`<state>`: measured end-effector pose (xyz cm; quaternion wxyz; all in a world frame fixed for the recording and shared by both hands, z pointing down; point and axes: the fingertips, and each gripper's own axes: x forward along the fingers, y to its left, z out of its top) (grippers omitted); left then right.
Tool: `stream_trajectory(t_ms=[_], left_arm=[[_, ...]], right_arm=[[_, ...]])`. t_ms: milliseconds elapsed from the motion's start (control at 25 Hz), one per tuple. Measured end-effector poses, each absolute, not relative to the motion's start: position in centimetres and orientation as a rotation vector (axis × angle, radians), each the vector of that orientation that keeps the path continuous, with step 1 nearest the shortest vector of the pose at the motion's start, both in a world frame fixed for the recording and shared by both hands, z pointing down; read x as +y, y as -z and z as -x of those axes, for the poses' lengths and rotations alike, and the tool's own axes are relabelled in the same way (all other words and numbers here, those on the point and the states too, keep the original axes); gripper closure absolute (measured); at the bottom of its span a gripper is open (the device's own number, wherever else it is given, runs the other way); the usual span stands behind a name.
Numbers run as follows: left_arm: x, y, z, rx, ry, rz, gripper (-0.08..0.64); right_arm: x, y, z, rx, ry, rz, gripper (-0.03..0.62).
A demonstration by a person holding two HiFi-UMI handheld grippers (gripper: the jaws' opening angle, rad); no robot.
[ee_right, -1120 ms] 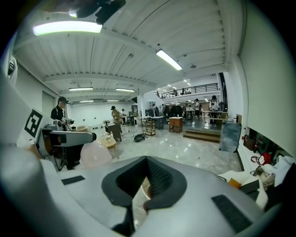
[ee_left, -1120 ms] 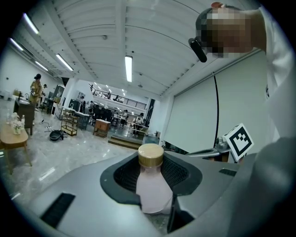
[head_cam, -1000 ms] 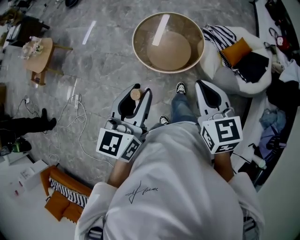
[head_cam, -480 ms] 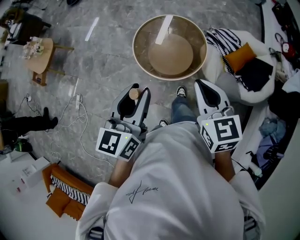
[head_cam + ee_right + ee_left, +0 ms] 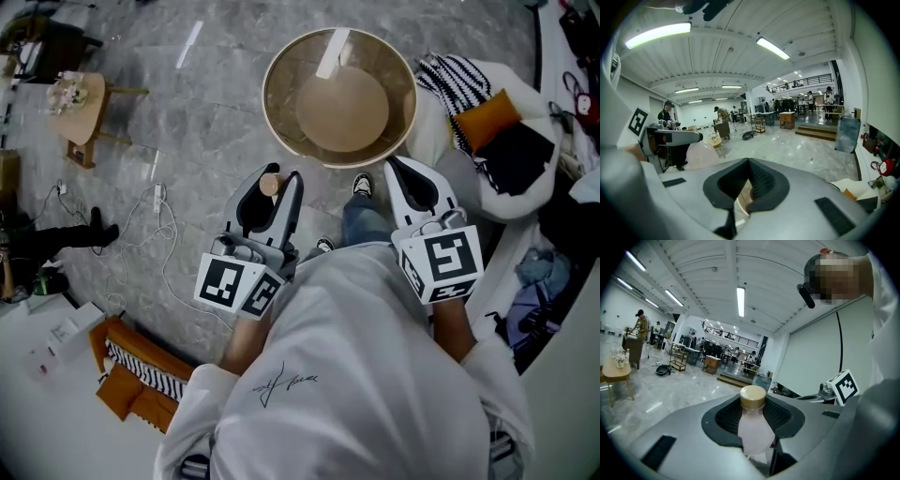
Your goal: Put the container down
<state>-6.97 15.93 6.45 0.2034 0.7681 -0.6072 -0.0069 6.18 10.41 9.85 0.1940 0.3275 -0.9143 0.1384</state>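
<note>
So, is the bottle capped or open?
Capped: a tan cap tops the bottle held by the left gripper.

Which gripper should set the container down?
Left. The left gripper is clamped on the pale bottle with the tan cap, while the right gripper is shut with nothing between its jaws.

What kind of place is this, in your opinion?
Probably a large open workshop or studio hall: a polished grey marble floor, long white ceiling tube lights, and an upper balcony with a railing above distant work tables.
</note>
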Motion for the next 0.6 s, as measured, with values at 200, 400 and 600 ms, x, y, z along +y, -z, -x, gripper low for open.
stream_trajectory(t_ms=[200, 400, 600], left_arm=[[13.0, -6.8, 6.3, -1.708, 0.017, -2.119, 0.415], [10.1, -7.3, 5.6, -1.725, 0.004, -2.101, 0.414], [7.6, -7.8, 5.1, -1.740, 0.001, -2.080, 0.415]], right_arm=[[7.8, -10.1, -6.3, -2.580, -0.395, -0.880, 0.577], [5.1, -10.7, -6.7, -2.592, -0.409, -0.842, 0.577], [2.5, -11.6, -7.2, -2.593, -0.420, -0.807, 0.577]])
